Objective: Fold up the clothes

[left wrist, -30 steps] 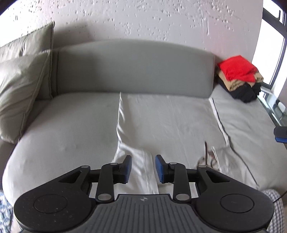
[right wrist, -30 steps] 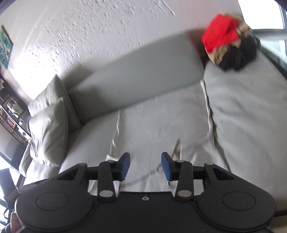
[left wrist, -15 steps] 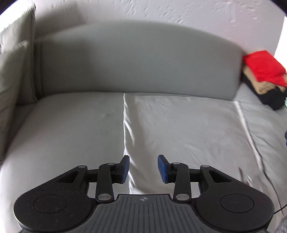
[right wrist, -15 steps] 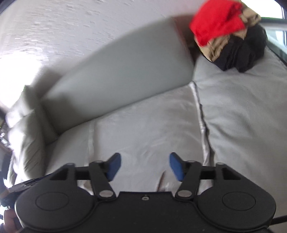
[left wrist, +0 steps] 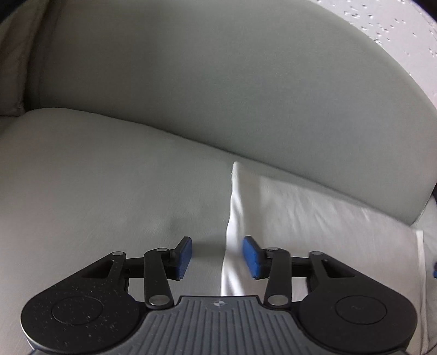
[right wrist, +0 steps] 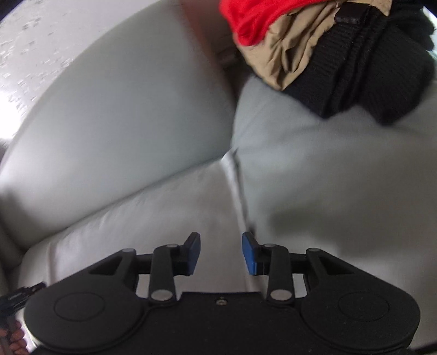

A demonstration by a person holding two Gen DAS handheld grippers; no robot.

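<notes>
A pale grey garment [left wrist: 314, 218] lies flat on the sofa seat, its far end near the backrest. My left gripper [left wrist: 217, 258] hovers low over the garment's left edge. That edge runs between the blue pads, which do not press on it, and the jaws are closing. In the right wrist view the same garment [right wrist: 164, 213] fills the lower left. My right gripper [right wrist: 220, 254] is over its right edge, where the seat cushions meet. Its jaws are closing too, with no cloth pinched between the pads.
A pile of clothes lies at the sofa's far right corner: red [right wrist: 251, 19] on tan [right wrist: 295, 52] on black knit [right wrist: 368, 68]. The grey backrest [left wrist: 218, 82] rises just beyond the garment. A loose cushion [left wrist: 13, 54] leans at the far left. Bare seat [left wrist: 95, 177] lies left of the garment.
Both grippers have travelled along the garment toward the backrest and sunk closer to the seat. The right jaws widened, then narrowed again. The clothes pile now looms large in the right view.
</notes>
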